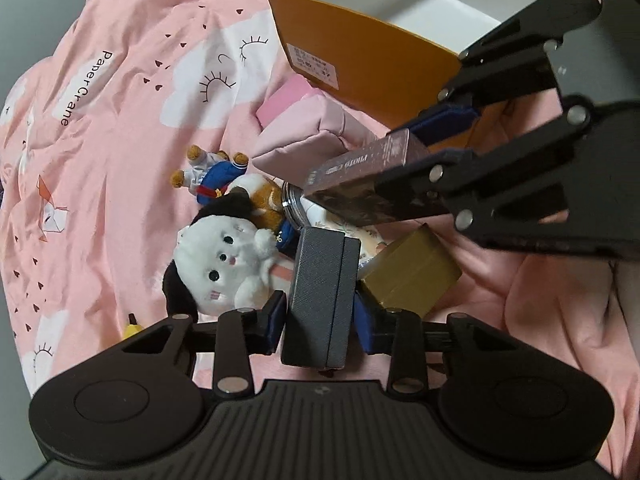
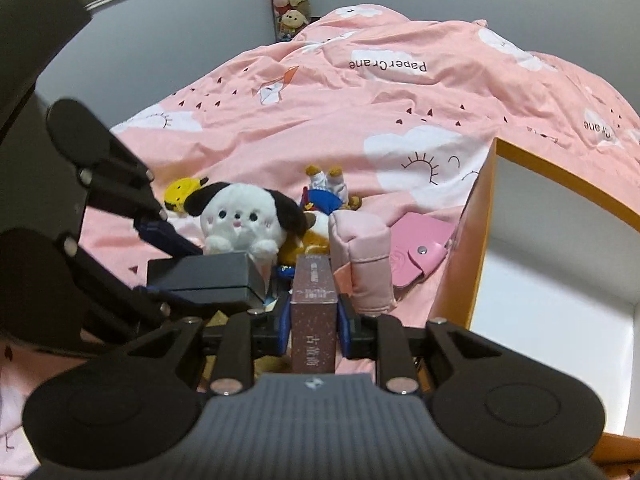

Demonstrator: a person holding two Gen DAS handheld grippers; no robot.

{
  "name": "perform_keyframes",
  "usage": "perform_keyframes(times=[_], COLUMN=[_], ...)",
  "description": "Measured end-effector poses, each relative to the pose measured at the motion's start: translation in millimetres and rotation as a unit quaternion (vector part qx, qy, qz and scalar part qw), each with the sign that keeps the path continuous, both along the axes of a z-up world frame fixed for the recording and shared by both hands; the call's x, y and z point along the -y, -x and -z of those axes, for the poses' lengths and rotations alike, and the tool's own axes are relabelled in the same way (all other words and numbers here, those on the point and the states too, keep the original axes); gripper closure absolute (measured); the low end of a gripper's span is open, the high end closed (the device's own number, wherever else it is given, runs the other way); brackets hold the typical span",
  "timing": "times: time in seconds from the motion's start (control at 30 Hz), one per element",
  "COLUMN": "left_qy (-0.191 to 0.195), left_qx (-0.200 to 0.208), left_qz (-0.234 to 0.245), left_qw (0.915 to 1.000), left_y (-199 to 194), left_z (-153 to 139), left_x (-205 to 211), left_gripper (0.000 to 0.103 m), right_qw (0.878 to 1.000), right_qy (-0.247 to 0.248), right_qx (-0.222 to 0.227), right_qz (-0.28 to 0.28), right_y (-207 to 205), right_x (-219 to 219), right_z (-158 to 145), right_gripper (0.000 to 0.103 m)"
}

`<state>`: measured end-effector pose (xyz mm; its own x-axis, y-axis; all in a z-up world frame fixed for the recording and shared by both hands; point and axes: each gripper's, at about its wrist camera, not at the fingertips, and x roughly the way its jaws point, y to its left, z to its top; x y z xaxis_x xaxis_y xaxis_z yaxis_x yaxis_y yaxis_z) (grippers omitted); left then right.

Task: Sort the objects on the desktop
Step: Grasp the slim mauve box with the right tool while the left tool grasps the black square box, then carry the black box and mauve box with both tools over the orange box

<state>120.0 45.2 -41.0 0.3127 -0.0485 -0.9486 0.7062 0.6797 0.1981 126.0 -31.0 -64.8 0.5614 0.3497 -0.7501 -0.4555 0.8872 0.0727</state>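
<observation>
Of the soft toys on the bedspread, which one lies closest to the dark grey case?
The white plush dog with black ears, right beside the dark grey case. The brown bear in blue lies farther back, the yellow toy behind the dog.

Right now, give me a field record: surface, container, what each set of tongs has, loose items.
surface: pink bedspread with cloud print
container: orange box, open, white inside, nothing visible in it
left tongs: around dark grey case, pads at its sides
right tongs: shut on mauve carton, held off the bedding
loose items: white dog plush, pink pouch, pink snap wallet, gold box
</observation>
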Motion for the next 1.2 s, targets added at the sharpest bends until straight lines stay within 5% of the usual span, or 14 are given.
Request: perform_keyframes(times=[0.37, 0.8, 1.03, 1.2], left_qy=[0.009, 0.129, 0.200, 0.225], left_qx=[-0.011, 0.058, 0.075, 0.041], left_qz=[-0.032, -0.109, -0.106, -0.099], left_qw=[0.9994, 0.9840, 0.9710, 0.9684], left_y=[-9.5, 2.6, -8.7, -24.0], left_z=[0.2, -102.5, -133.3, -126.4], left_x=[-3.8, 16.7, 57.4, 86.1], left_gripper=[0.063, 0.064, 0.064, 0.064], right_qw=[0.999, 0.986, 0.979, 0.978], right_qy=[-0.035, -0.158, -0.158, -0.139], right_qx=[0.001, 0.010, 0.058, 0.040], right_qz=[0.008, 0.054, 0.114, 0.153], right_y=[1.3, 3.4, 8.4, 2.6], right_x=[17.6, 87.6, 135.8, 163.2], right_z=[-11.9, -78.5, -112.2, -102.6], right_gripper=[0.079, 0.079, 0.079, 0.079])
